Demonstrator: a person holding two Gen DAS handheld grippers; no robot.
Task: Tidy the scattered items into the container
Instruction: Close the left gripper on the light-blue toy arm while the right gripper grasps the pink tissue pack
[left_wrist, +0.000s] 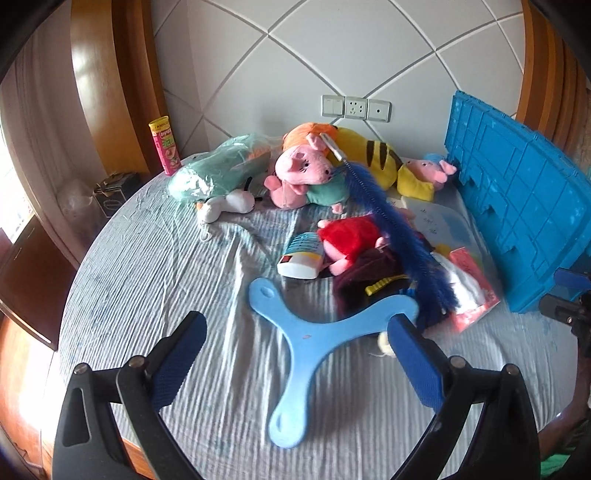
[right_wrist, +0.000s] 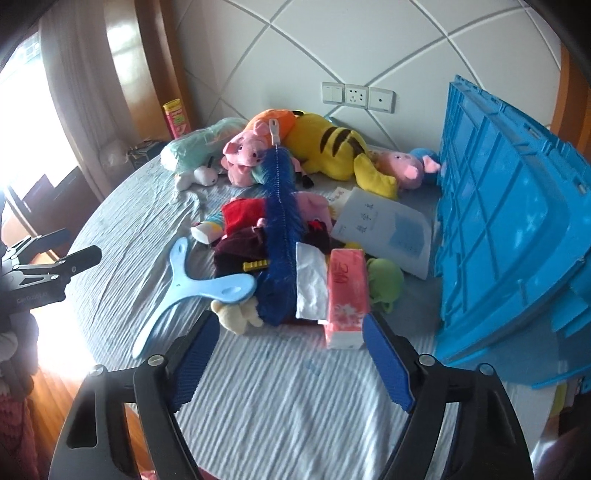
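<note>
Toys lie scattered on a striped bed. A light blue three-armed boomerang (left_wrist: 314, 339) lies between my left gripper's (left_wrist: 299, 341) open fingers; it also shows in the right wrist view (right_wrist: 192, 280). A long blue bristle brush (right_wrist: 280, 236) lies across a red and maroon plush pile (right_wrist: 243, 236). A pink tissue pack (right_wrist: 347, 295) lies just ahead of my right gripper (right_wrist: 291, 341), which is open and empty. Pink pig plushes (right_wrist: 245, 157), a yellow striped plush (right_wrist: 332, 151) and a teal plush (right_wrist: 199, 147) lie further back. The blue crate (right_wrist: 517, 236) stands at the right.
A white folder (right_wrist: 388, 229) and a green plush (right_wrist: 384, 280) lie beside the crate. A yellow-pink can (left_wrist: 164, 147) stands at the bed's far left corner. The quilted wall with sockets (left_wrist: 354, 107) is behind. The left gripper shows at the left edge of the right wrist view (right_wrist: 55, 269).
</note>
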